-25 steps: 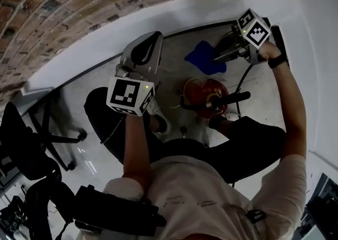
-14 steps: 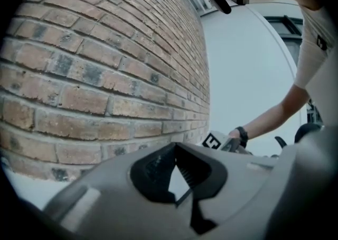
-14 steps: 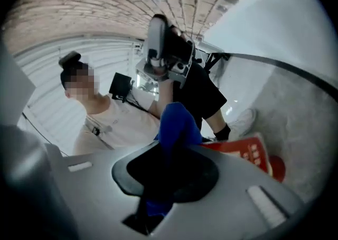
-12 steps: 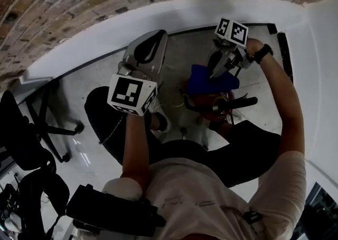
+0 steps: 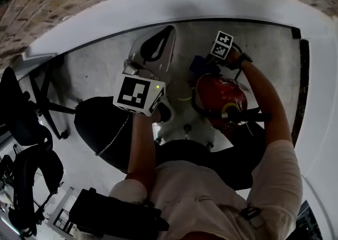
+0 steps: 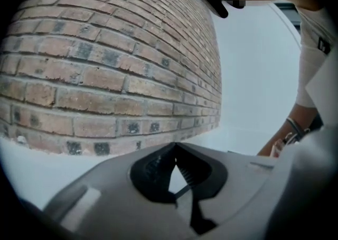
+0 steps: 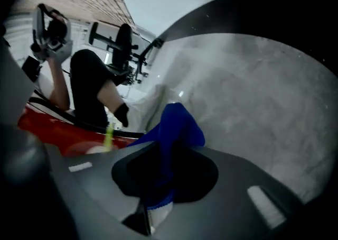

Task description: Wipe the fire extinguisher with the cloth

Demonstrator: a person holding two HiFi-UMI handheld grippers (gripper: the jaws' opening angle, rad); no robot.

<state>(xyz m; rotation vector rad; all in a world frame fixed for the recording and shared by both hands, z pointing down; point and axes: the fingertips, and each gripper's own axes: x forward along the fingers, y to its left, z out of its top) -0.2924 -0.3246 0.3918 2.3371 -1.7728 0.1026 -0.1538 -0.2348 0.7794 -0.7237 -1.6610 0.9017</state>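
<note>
My right claw (image 7: pixel 165 155) is clenched tight on the soft blue cloth (image 7: pixel 177 122). Its own view shows this well: the cloth bunches up between the jaws and pokes out past them over the grey speckled floor (image 7: pixel 259 91). From my head view I only see a small bit of the cloth (image 5: pixel 196 65), tucked under the right claw (image 5: pixel 207 62) at the far side of the round red metal fire extinguisher (image 5: pixel 216 93). I cannot tell if the cloth touches it.

The extinguisher stands on the floor between my legs. In the right gripper view it is just a red strip (image 7: pixel 53 128) low on the left.

My left claw (image 5: pixel 168 30) is up in the air, away from the extinguisher. Its own view shows the jaws (image 6: pixel 175 146) pressed together with nothing in them, facing the brown brick wall (image 6: pixel 105 48).
</note>
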